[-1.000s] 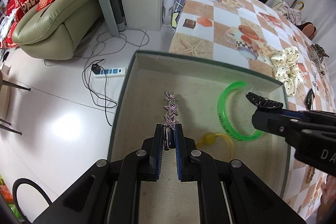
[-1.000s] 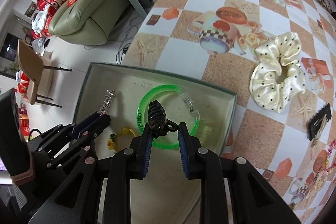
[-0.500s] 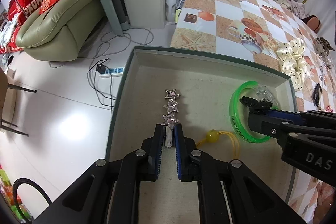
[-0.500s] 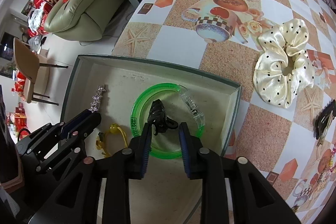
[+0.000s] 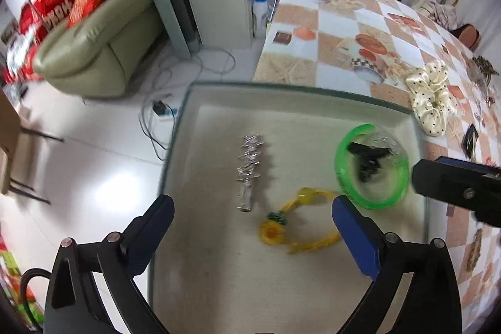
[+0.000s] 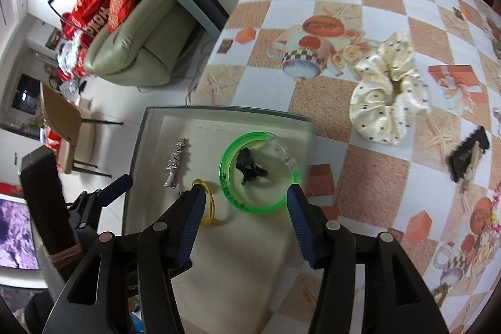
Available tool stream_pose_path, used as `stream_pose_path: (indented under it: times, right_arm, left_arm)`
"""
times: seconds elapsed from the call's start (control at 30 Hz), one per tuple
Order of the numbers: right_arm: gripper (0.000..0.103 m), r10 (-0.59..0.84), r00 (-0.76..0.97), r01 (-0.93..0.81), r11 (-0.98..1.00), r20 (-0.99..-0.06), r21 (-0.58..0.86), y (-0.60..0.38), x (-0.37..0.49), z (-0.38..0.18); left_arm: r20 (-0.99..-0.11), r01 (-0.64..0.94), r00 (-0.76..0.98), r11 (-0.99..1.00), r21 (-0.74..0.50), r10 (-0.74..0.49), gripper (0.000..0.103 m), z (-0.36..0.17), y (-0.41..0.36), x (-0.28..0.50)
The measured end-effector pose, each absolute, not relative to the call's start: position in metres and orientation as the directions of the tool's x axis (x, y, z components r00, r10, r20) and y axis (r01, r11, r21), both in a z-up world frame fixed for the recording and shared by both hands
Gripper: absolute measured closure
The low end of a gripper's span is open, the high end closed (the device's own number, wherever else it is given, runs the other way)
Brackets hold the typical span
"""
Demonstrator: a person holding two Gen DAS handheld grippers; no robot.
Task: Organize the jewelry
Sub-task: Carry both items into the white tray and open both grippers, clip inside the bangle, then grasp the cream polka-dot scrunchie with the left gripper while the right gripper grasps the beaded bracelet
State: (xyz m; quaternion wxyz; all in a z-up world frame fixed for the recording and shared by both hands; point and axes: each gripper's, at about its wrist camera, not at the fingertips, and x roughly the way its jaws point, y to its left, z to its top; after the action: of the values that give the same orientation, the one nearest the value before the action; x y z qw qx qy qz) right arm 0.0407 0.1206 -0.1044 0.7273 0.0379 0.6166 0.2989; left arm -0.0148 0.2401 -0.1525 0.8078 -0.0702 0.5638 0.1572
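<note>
the left gripper [image 5: 250,221] has just sprung its jaws fully wide, empty, the silver star hair clip [image 5: 249,172] lying free on the tray [image 5: 281,89] floor. right of it sit the yellow sunflower bracelet [image 5: 294,224], then the black claw clip [image 6: 249,166] inside the green bangle [image 6: 258,172]. the right gripper [image 6: 245,208] has just been opening, about half wide, nothing between its jaws. best lift both straight up, clear of the tray wall.

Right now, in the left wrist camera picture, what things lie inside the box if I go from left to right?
Silver star hair clip → yellow sunflower hair tie → green bangle, with the small black claw clip lying inside its ring.
</note>
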Motion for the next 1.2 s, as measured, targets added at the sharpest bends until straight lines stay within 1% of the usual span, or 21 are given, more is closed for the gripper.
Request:
stream_pose_path:
  times: [0.1,0.17,0.2,0.27,0.3,0.33,0.63,0.83,1.0,1.2]
  right_arm:
    - [0.042,0.496,0.078,-0.375,0.818,-0.865,0.436,0.105,0.033,-0.093]
    - [0.038,0.497,0.092,-0.353,0.826,-0.863,0.439,0.090,0.028,-0.088]
    - [0.032,0.499,0.097,-0.342,0.829,-0.861,0.442,0.083,0.027,-0.086]
    - [0.027,0.500,0.111,-0.307,0.839,-0.859,0.448,0.065,0.022,-0.083]
    - [0.022,0.497,0.116,-0.294,0.844,-0.860,0.449,0.057,0.021,-0.082]
    - [0.020,0.493,0.123,-0.272,0.851,-0.861,0.448,0.045,0.020,-0.082]
    - [0.018,0.429,0.187,-0.104,0.903,-0.884,0.417,-0.047,0.012,-0.088]
    - [0.018,0.343,0.186,0.007,0.937,-0.921,0.350,-0.104,0.015,-0.102]
    - [0.018,0.282,0.192,0.090,0.949,-0.940,0.303,-0.147,0.023,-0.114]
    - [0.018,0.230,0.193,0.120,0.959,-0.954,0.256,-0.180,0.040,-0.123]
  left_arm:
    - [-0.934,-0.302,0.313,0.950,0.076,0.174,0.000,-0.148,0.229,-0.015]
    - [-0.934,-0.286,0.315,0.955,0.078,0.171,0.000,-0.143,0.221,-0.015]
    - [-0.933,-0.278,0.318,0.957,0.079,0.169,0.000,-0.141,0.217,-0.015]
    - [-0.932,-0.255,0.325,0.964,0.078,0.161,0.000,-0.135,0.206,-0.013]
    - [-0.932,-0.246,0.328,0.966,0.075,0.156,0.000,-0.133,0.202,-0.013]
    - [-0.931,-0.234,0.335,0.970,0.071,0.149,0.000,-0.129,0.197,-0.012]
    - [-0.922,-0.105,0.382,0.994,0.019,0.057,0.000,-0.104,0.134,0.010]
    - [-0.923,-0.022,0.385,1.000,0.003,0.011,0.000,-0.101,0.089,0.031]
    - [-0.926,0.004,0.378,1.000,0.011,0.009,0.000,-0.105,0.066,0.049]
    - [-0.926,-0.013,0.377,1.000,0.028,0.031,0.000,-0.111,0.054,0.078]
